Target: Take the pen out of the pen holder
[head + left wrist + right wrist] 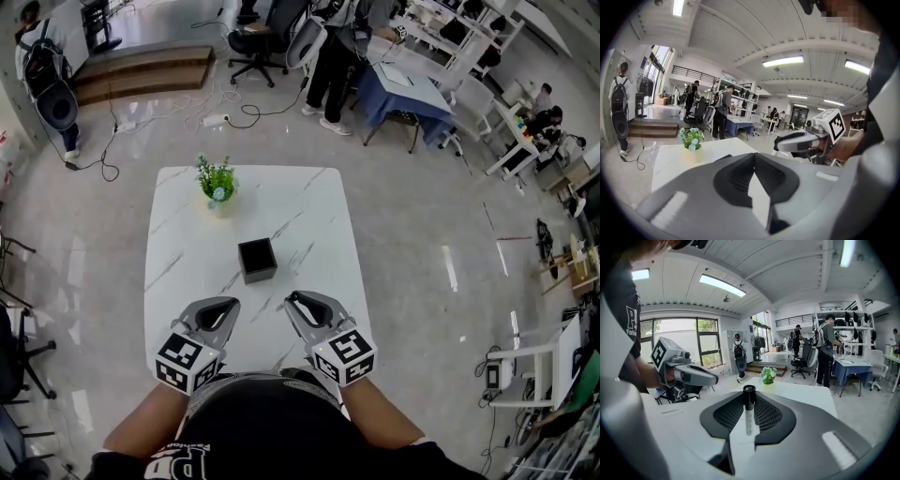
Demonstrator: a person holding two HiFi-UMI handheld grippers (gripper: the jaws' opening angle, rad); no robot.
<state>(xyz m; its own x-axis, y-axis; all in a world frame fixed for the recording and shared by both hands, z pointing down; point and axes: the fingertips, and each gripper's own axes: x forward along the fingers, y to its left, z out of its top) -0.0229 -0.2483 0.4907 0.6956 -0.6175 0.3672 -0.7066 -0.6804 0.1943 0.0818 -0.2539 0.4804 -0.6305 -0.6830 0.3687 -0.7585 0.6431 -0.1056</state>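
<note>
The black square pen holder [257, 260] stands in the middle of the white marble table [187, 281], and I see no pen in it. My right gripper [293, 301] hovers over the table's near edge, just right of the holder. It is shut on a white pen with a black cap [748, 409], which stands upright between the jaws in the right gripper view. My left gripper [229, 306] is beside it on the left, level with it, jaws shut with nothing between them [753, 157]. Each gripper shows in the other's view: the right gripper [799, 141] and the left gripper [691, 374].
A small potted plant [217, 182] stands at the table's far edge, also in both gripper views as the plant [691, 139] [768, 375]. Beyond the table are office chairs [262, 42], a blue-covered desk [403, 89], floor cables and several people.
</note>
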